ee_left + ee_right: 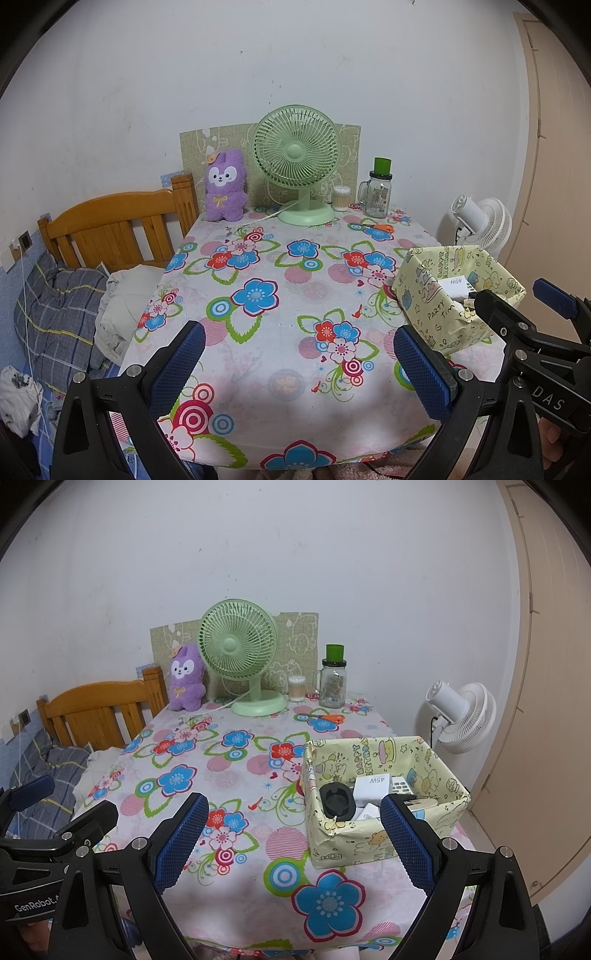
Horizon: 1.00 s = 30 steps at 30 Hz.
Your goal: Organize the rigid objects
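Observation:
A box wrapped in yellow cartoon paper stands near the table's right edge. In it lie a black round holder, a white charger marked 45W and other small items. My right gripper hangs open over the near table, with its right finger in front of the box's front wall and nothing between its fingers. My left gripper is open over the flowered tablecloth, also with nothing in it. The box sits to its right, behind the right gripper. Orange-handled scissors lie farther back.
Along the back wall stand a purple plush, a green desk fan, a cotton swab tub and a glass jar with a green lid. A white floor fan stands beyond the right edge. A bed with a wooden headboard lies at the left.

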Each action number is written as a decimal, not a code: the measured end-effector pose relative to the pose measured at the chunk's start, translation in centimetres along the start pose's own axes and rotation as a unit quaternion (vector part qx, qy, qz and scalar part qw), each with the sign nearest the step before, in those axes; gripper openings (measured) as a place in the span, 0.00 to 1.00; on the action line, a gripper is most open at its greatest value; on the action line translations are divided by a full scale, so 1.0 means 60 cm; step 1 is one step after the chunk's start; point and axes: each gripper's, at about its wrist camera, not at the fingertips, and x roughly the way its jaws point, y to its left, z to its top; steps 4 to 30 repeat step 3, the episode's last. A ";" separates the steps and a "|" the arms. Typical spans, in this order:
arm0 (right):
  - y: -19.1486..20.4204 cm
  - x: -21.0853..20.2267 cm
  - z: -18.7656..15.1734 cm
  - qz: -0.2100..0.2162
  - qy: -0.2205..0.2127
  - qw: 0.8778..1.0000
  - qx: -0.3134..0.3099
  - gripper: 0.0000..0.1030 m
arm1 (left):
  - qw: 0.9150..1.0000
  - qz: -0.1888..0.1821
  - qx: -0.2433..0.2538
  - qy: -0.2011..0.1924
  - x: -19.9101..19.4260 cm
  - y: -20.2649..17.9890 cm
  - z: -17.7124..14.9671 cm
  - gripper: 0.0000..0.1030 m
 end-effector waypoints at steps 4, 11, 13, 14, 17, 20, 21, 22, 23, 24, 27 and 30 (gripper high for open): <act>0.001 0.001 0.000 -0.001 0.001 1.000 0.001 0.93 | 1.000 -0.001 0.000 0.001 0.001 -0.001 -0.001 1.00; 0.001 0.001 0.000 -0.001 0.001 1.000 0.001 0.93 | 1.000 -0.001 0.000 0.001 0.001 -0.001 -0.001 1.00; 0.001 0.001 0.000 -0.001 0.001 1.000 0.001 0.93 | 1.000 -0.001 0.000 0.001 0.001 -0.001 -0.001 1.00; 0.001 0.001 0.000 -0.001 0.001 1.000 0.001 0.93 | 1.000 -0.001 0.000 0.001 0.001 -0.001 -0.001 1.00; 0.001 0.001 0.000 -0.001 0.001 1.000 0.001 0.93 | 1.000 -0.001 0.000 0.001 0.001 -0.001 -0.001 1.00; 0.001 0.001 0.000 -0.001 0.001 1.000 0.001 0.93 | 1.000 -0.001 0.000 0.001 0.001 -0.001 -0.001 1.00; 0.001 0.001 0.000 -0.001 0.001 1.000 0.001 0.93 | 1.000 -0.001 0.000 0.001 0.001 -0.001 -0.001 1.00; 0.001 0.001 0.000 -0.001 0.001 1.000 0.001 0.93 | 1.000 -0.001 0.000 0.001 0.001 -0.001 -0.001 1.00; 0.001 0.001 0.000 -0.001 0.001 1.000 0.001 0.93 | 1.000 -0.001 0.000 0.001 0.001 -0.001 -0.001 1.00; 0.001 0.001 0.000 -0.001 0.001 1.000 0.001 0.93 | 1.000 -0.001 0.000 0.001 0.001 -0.001 -0.001 1.00; 0.001 0.001 0.000 -0.001 0.001 1.000 0.001 0.93 | 1.000 -0.001 0.000 0.001 0.001 -0.001 -0.001 1.00; 0.001 0.001 0.000 -0.001 0.001 1.000 0.001 0.93 | 1.000 -0.001 0.000 0.001 0.001 -0.001 -0.001 1.00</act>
